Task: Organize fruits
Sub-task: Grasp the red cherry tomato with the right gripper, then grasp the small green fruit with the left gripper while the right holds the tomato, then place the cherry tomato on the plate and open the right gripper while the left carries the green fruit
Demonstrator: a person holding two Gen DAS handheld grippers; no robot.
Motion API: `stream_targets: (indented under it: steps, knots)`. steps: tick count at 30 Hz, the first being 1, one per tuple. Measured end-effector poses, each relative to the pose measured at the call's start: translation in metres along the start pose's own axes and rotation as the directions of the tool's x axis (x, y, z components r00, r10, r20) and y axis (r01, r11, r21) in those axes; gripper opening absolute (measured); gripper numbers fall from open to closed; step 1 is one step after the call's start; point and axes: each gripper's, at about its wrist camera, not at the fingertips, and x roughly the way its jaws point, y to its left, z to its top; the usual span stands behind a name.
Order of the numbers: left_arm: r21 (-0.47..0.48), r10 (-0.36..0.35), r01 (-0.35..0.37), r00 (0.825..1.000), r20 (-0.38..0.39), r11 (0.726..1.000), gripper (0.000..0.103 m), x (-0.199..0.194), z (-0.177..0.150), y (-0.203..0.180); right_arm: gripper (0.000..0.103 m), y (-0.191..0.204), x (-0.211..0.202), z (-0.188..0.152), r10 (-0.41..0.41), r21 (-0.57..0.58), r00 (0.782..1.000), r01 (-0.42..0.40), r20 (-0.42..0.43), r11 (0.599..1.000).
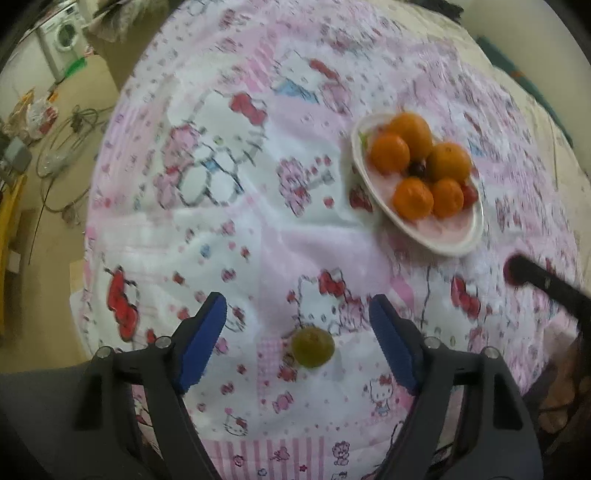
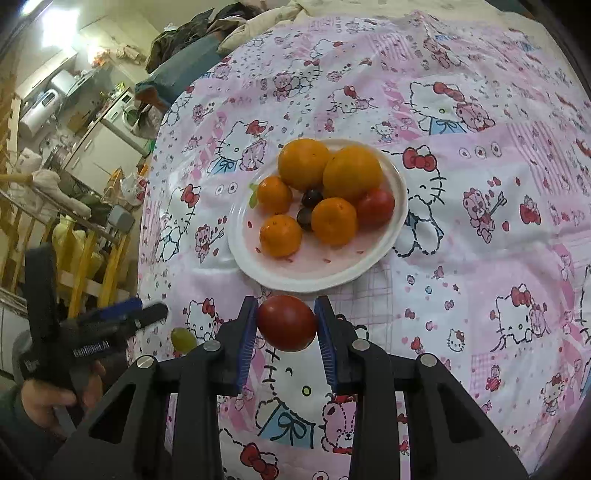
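A white plate [image 2: 343, 271] on the patterned cloth holds several oranges [image 2: 351, 177], a red tomato [image 2: 375, 206] and two dark grapes [image 2: 311, 197]; it also shows in the left wrist view [image 1: 452, 240]. My right gripper [image 2: 286, 326] is shut on a red tomato [image 2: 287, 322], just short of the plate's near rim. My left gripper [image 1: 297, 312] is open, its blue pads either side of a green grape [image 1: 312, 346] lying on the cloth. The grape [image 2: 183, 339] and left gripper [image 2: 138, 314] also show in the right wrist view.
The pink cartoon-print cloth [image 2: 480, 229] covers a round table. To the left lie the table edge, a floor with cables [image 1: 66, 147], a washing machine [image 1: 61, 35] and yellow wooden frames [image 2: 85, 266]. The right gripper's finger [image 1: 543, 282] shows at the left view's right edge.
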Motion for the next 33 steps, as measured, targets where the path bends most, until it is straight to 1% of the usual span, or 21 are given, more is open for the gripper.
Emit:
stream_targets:
  steps: [1, 3, 5, 6, 8, 10, 11, 15, 17, 20, 24, 27, 31, 33]
  knots:
    - [0.013, 0.000, 0.000, 1.000, -0.008, 1.000, 0.066, 0.002, -0.003, -0.003, 0.033, -0.001, 0.001, 0.000, -0.001, 0.005, 1.000, 0.001, -0.002, 1.000]
    - [0.046, -0.008, 0.010, 0.999, -0.044, 0.999, 0.064, 0.009, -0.011, -0.011, 0.033, -0.002, 0.001, 0.001, 0.005, 0.010, 1.000, -0.005, -0.005, 1.000]
    - [0.071, -0.009, 0.013, 0.998, -0.057, 0.997, 0.060, 0.015, -0.017, -0.017, 0.033, 0.000, 0.002, 0.002, 0.007, 0.006, 1.000, -0.007, -0.003, 1.000]
    - [0.070, -0.005, 0.010, 0.998, -0.063, 0.997, 0.058, 0.018, -0.019, -0.018, 0.033, 0.000, 0.001, 0.001, 0.009, 0.004, 1.000, -0.009, -0.004, 1.000]
    - [0.067, -0.029, 0.035, 0.996, -0.087, 0.997, 0.052, 0.023, -0.021, -0.019, 0.033, 0.000, 0.002, 0.001, 0.011, 0.006, 1.000, -0.011, -0.005, 1.000]
    - [0.086, -0.009, 0.017, 0.996, -0.089, 0.996, 0.046, 0.026, -0.023, -0.021, 0.033, 0.000, 0.002, 0.002, 0.013, 0.010, 1.000, -0.013, -0.008, 1.000]
    - [0.094, 0.007, 0.001, 0.996, -0.085, 0.996, 0.041, 0.027, -0.024, -0.022, 0.033, 0.000, 0.002, 0.002, 0.013, 0.012, 1.000, -0.013, -0.008, 1.000]
    - [0.091, 0.003, 0.005, 0.996, -0.087, 0.996, 0.032, 0.027, -0.024, -0.023, 0.033, 0.002, 0.001, 0.004, 0.021, 0.009, 1.000, -0.021, -0.005, 1.000]
    - [0.082, 0.002, 0.006, 0.996, -0.094, 0.997, 0.026, 0.026, -0.023, -0.020, 0.033, 0.003, 0.001, 0.003, 0.024, 0.007, 1.000, -0.024, -0.004, 1.000]
    - [0.071, -0.007, 0.014, 0.995, -0.095, 0.997, 0.024, 0.025, -0.021, -0.018, 0.033, 0.000, 0.002, 0.003, 0.020, 0.014, 1.000, -0.020, -0.007, 1.000]
    - [0.104, 0.008, 0.000, 0.996, -0.084, 0.995, 0.024, 0.019, -0.020, -0.019, 0.033, -0.003, 0.000, 0.004, 0.019, 0.034, 1.000, -0.019, -0.004, 0.999]
    - [0.095, -0.015, 0.021, 0.998, -0.066, 0.995, 0.024, 0.006, -0.015, -0.020, 0.033, -0.005, -0.005, 0.005, 0.023, 0.040, 1.000, -0.023, 0.006, 0.999]
    - [0.079, -0.054, 0.054, 0.999, -0.007, 0.995, 0.024, -0.019, 0.009, -0.021, 0.033, -0.013, -0.014, 0.011, 0.031, 0.065, 0.999, -0.033, 0.028, 0.997]
    - [0.071, -0.072, 0.070, 0.997, 0.025, 0.995, 0.024, -0.030, 0.028, -0.022, 0.033, -0.019, -0.018, 0.016, 0.036, 0.081, 0.999, -0.039, 0.040, 0.996]
